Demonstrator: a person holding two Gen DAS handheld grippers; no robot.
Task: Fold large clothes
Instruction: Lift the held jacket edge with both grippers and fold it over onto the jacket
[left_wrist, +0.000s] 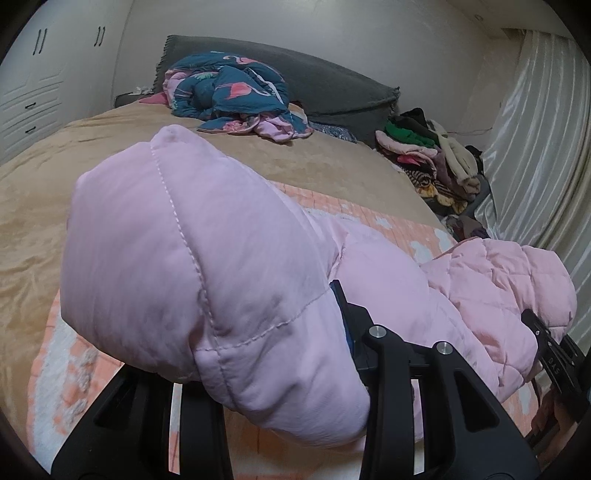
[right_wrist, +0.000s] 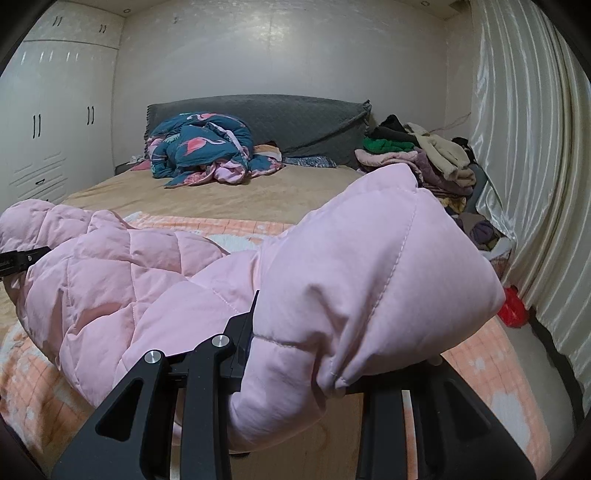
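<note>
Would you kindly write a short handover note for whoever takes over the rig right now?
Left claw: shut on the pink puffer jacket, holding one puffy end.
Right claw: shut on the same jacket's other end.
The jacket hangs between both claws above the peach blanket on the bed.
Done: jacket picked up.
Left: lay it flat, fold it, then add it to the clothes pile.

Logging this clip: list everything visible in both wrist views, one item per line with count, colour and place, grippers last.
Quilted puffer jacket: one, pale pink, held up over the bed's near end.
Flamingo-print quilt: one, teal and pink, bunched by the headboard.
Headboard cushion: one, grey, at the bed's far end.
Clothes pile: one, mixed colours, far right of the bed.
Bed cover: one, tan.
Checked blanket: one, peach, under the jacket.
Wardrobe: one, white, left wall.
Curtain: one, cream, right.
Left gripper: black, shut on the jacket.
Right gripper: black, shut on the jacket.
</note>
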